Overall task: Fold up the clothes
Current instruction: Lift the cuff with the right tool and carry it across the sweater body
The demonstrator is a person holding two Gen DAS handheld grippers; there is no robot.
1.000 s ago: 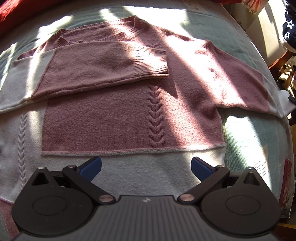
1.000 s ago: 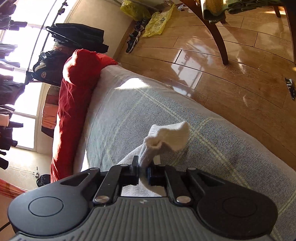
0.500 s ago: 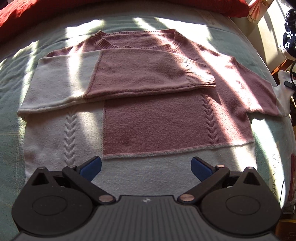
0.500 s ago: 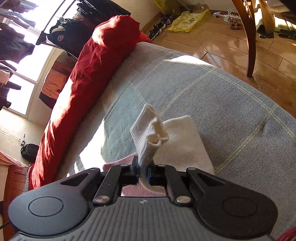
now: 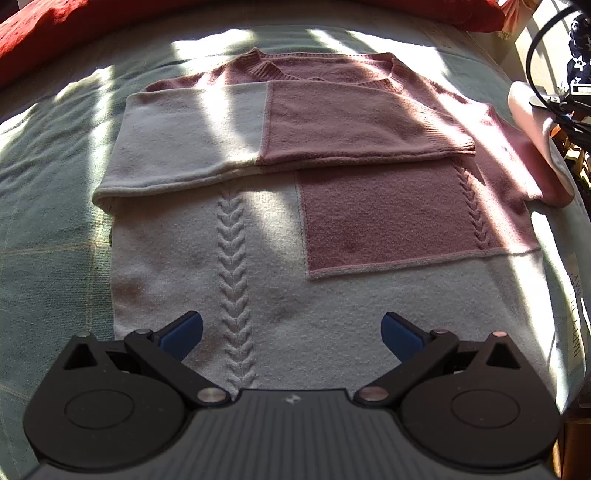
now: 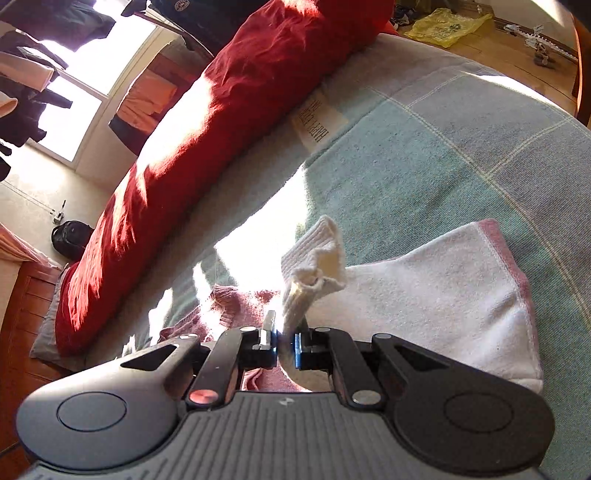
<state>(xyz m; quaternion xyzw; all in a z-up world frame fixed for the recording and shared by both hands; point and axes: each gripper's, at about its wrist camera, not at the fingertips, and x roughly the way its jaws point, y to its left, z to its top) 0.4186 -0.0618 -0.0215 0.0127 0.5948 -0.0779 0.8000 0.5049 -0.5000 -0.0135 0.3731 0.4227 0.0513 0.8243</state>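
Observation:
A pink and cream knit sweater (image 5: 388,218) lies flat on the bed, front up, neck at the far side. One sleeve (image 5: 280,133) is folded across the chest. My left gripper (image 5: 291,332) hangs open above the cream hem with nothing between its blue pads. In the right wrist view my right gripper (image 6: 285,347) is shut on the cream ribbed cuff (image 6: 314,266) of the other sleeve (image 6: 443,295), which is lifted off the bed and drapes to the right. That raised sleeve and the right gripper's cables also show in the left wrist view at the right edge (image 5: 535,122).
The bed wears a grey-green checked blanket (image 6: 461,155) with a white label (image 6: 317,125). A long red pillow (image 6: 207,129) lies along the far side. Beyond are a wooden floor, a yellow bag (image 6: 447,26), a chair leg and hanging clothes by a window.
The right gripper has carried the cuff up and inward over the bed, turning toward the red pillow. The left gripper has slid left along the hem, bringing the cream half into view.

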